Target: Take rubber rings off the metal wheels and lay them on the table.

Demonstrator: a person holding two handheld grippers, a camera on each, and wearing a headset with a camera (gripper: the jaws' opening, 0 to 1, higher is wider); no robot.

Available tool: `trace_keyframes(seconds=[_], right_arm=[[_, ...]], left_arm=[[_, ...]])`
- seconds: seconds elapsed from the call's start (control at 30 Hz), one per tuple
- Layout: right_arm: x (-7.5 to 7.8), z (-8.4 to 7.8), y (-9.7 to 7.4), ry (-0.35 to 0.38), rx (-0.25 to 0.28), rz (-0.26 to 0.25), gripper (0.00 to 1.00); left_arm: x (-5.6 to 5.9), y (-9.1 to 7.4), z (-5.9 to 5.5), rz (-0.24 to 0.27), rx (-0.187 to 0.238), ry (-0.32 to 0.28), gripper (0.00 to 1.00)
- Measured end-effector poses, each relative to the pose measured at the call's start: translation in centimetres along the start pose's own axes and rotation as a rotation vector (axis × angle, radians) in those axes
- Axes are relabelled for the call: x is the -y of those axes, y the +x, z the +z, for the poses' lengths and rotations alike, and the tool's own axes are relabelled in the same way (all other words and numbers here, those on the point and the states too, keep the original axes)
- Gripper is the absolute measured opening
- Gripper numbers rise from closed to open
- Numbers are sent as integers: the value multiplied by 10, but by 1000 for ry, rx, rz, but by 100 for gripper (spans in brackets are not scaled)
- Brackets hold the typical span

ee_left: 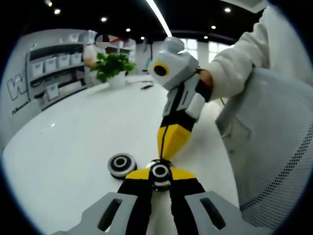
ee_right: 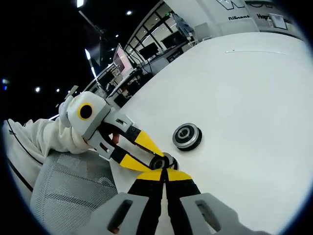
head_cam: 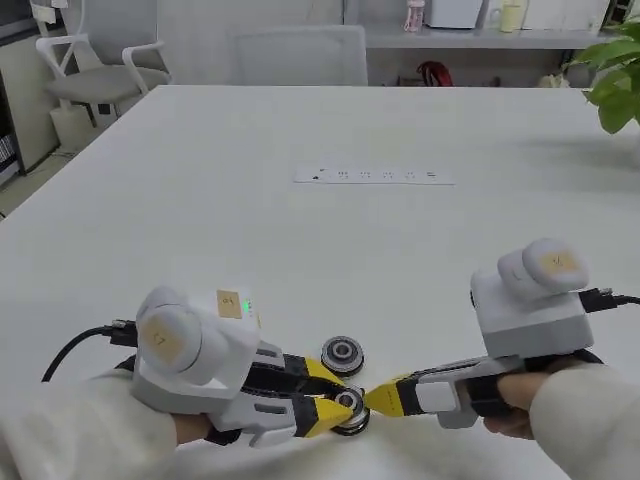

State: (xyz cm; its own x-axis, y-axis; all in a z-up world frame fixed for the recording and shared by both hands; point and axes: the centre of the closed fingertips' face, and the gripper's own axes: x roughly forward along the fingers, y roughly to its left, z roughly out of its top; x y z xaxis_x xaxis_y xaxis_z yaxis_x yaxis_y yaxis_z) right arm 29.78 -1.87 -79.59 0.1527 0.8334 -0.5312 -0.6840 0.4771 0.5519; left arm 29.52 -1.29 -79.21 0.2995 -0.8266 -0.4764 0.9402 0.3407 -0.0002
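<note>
A: Left gripper (head_cam: 338, 403): jaws clenched on the near wheel (head_cam: 352, 412), one on either side of it. It sits low at the front edge of the surface (head_cam: 300, 250). Second wheel (head_cam: 342, 353) lies flat just behind it, free of both grippers.

B: Handling?

A: Judgement only. The wheels are metal, so dense and stiff, and they should not give under a clamp. The bright faces are likely slick, so a hold across the body suits. The ring (ee_right: 190, 145) is a dark rubber band round the rim: soft, stretchy, grippy. Best taken at the outer edge and rolled over the flange, not pulled straight off. A stretched ring may snap back.

B: Right gripper?

A: Right gripper (head_cam: 383, 398): jaws pressed together, tips against the right rim of the held wheel. I cannot tell whether any rubber is pinched between them.

B: What differs between the views?

A: The left gripper view looks square onto the held wheel's hub between its own yellow tips. The right gripper's tips come down from above to meet the rim, and the free wheel lies just to the left. The head view gives the layout: both grippers converge on one wheel, a power strip (head_cam: 373, 177) lies mid-surface, and a plant (head_cam: 615, 75) stands at far right. The right gripper view shows the left jaws forked round the wheel, seen from the opposite side. It also shows the free wheel's dark tread edge-on, the clearest look at a ring seated.
</note>
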Motion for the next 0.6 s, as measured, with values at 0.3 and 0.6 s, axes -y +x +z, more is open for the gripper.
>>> trace_keyframes(seconds=[0.3, 0.6], right_arm=[[-1, 0, 1, 2, 0, 2, 0], [-2, 0, 1, -1, 0, 6, 0]], left_arm=[[0, 0, 0, 2, 4, -3, 14], [0, 0, 0, 2, 7, -5, 14]])
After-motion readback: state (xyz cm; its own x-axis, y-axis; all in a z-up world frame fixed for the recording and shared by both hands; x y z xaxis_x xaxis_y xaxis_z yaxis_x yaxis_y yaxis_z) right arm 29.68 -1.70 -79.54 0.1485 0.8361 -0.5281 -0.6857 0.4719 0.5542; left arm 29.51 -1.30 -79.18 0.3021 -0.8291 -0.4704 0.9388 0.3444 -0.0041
